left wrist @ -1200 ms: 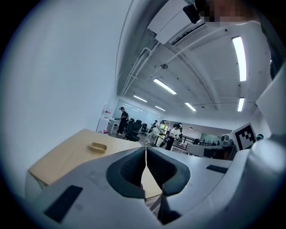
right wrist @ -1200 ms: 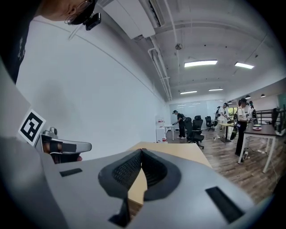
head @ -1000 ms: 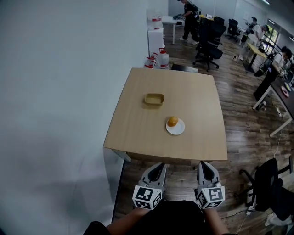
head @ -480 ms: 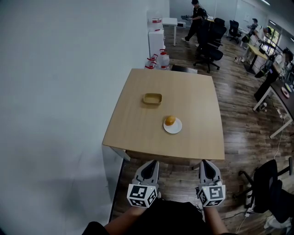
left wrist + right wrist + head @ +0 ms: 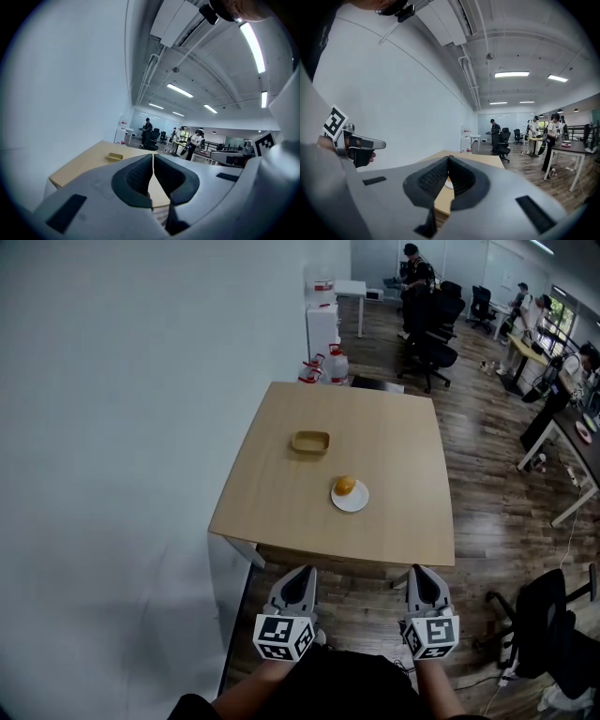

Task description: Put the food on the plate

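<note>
- On the plate (image 5: 356, 503) sits the round orange food (image 5: 346, 486).
- It lies ahead of the 2 claws, well apart, and looks a bit nearer the left gripper (image 5: 301, 571).
- Left gripper and right gripper (image 5: 424, 570) are squeezed closed, holding nothing.

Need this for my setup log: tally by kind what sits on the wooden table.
Round orange-brown food: 1
White plate: 1
Shallow tan tray: 1
Total: 3
</note>
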Demonstrator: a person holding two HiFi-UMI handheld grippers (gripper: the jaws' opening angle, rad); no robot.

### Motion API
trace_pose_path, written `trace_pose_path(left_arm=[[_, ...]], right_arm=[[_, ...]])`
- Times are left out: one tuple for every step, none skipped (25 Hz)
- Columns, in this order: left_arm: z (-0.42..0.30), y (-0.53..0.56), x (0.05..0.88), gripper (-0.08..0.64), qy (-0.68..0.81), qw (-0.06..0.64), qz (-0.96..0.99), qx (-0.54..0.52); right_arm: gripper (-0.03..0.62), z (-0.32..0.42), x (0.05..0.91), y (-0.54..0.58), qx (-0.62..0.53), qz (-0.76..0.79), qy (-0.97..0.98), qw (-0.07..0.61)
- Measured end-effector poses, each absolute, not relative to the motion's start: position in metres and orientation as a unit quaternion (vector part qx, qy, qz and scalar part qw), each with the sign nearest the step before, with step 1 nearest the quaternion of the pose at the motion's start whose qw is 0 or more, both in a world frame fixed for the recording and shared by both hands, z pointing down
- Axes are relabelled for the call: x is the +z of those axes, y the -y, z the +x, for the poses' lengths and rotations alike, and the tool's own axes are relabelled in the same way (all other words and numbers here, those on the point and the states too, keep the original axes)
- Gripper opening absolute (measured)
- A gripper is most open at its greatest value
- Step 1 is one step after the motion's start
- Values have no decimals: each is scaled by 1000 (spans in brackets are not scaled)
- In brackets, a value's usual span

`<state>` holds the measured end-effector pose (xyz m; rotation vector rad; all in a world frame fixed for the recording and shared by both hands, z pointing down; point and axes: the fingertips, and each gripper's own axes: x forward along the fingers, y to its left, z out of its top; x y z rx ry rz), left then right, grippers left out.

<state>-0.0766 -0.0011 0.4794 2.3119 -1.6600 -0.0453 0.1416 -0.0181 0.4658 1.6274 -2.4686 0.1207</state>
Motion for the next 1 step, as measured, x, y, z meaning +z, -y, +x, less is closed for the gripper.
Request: trace_pose_path(left_arm=[[-75, -2, 480, 21, 579, 149, 802, -16]], right_arm=[[60, 145, 466, 15, 41, 547, 831, 90]])
